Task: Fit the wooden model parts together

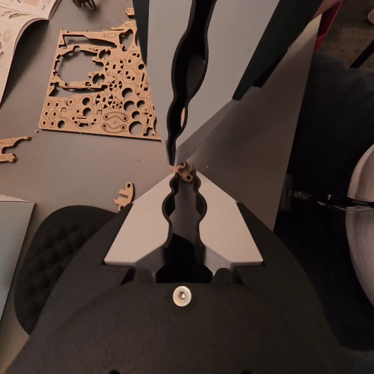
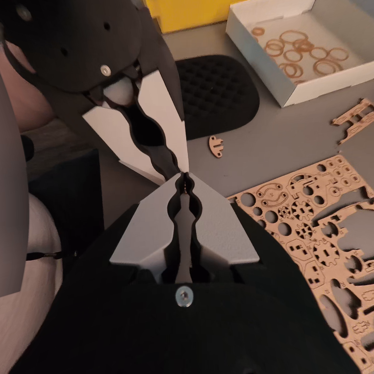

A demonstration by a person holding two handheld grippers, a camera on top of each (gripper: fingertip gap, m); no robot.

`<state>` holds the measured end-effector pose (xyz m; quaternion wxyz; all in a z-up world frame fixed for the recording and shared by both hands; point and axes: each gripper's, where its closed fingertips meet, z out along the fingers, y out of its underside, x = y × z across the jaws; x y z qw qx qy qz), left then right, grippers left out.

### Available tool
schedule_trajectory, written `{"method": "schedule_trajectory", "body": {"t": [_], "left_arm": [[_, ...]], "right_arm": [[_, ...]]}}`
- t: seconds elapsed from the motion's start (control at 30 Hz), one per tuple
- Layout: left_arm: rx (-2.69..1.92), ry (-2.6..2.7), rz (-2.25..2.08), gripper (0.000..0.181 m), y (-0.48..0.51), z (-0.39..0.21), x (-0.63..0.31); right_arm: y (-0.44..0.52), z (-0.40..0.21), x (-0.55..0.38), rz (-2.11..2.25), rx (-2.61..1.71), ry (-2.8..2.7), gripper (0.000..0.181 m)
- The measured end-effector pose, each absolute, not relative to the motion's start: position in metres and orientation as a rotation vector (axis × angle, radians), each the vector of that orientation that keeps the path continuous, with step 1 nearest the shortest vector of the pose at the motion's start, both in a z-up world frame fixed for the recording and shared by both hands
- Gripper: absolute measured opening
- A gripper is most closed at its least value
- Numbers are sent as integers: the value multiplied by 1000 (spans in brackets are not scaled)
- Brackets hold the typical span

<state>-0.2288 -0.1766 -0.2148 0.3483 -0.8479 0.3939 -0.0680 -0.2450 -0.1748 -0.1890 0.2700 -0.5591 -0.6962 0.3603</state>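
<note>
My left gripper [image 1: 185,174] is shut on a small wooden part [image 1: 187,174], pinched at the fingertips above the grey table. My right gripper [image 1: 172,162] comes down from the top of the left wrist view, shut on a second small wooden piece [image 1: 179,167] that touches the first. In the right wrist view my right gripper [image 2: 185,176] is shut, with only a sliver of wood [image 2: 185,187] showing between its pads. The left gripper [image 2: 173,173] meets it tip to tip from the upper left. How the two pieces join is hidden.
A laser-cut wooden sheet [image 1: 101,87] [image 2: 303,232] lies flat on the table. Loose parts lie nearby: a small one [image 1: 125,194] [image 2: 216,146] and a larger one [image 1: 8,147] [image 2: 354,121]. There is also a black foam pad [image 2: 216,93], a white box of rings [image 2: 283,50] and a booklet [image 1: 20,20].
</note>
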Motion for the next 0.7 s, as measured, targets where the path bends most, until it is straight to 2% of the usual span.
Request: {"method": "schedule_trajectory", "body": {"t": [0.03,0.2,0.33,0.43,0.53,0.6,0.7], "left_arm": [[-2204,1013,-191,13,-176,-215,-227],[-2224,981,-245,12,-172,-214,-223],[-2229,968,-250,12,-171,-215,-222],[-2229,962,-253,12,-171,-214,-222],[-2229,954,-258,13,-170,-214,-221],[-2230,954,-255,13,-170,-215,-221],[-2231,952,-252,13,-170,-215,-221]], "right_arm": [[-173,-198,-244,951,-1543,-1899,0],[-169,-178,-241,946,-1481,-1807,0],[-168,-199,-234,912,-1543,-1850,0],[-172,-176,-238,940,-1452,-1763,0],[-166,-204,-232,868,-1573,-1826,0],[-174,-187,-235,996,-1536,-1763,0],[-168,-173,-234,960,-1483,-1692,0]]}}
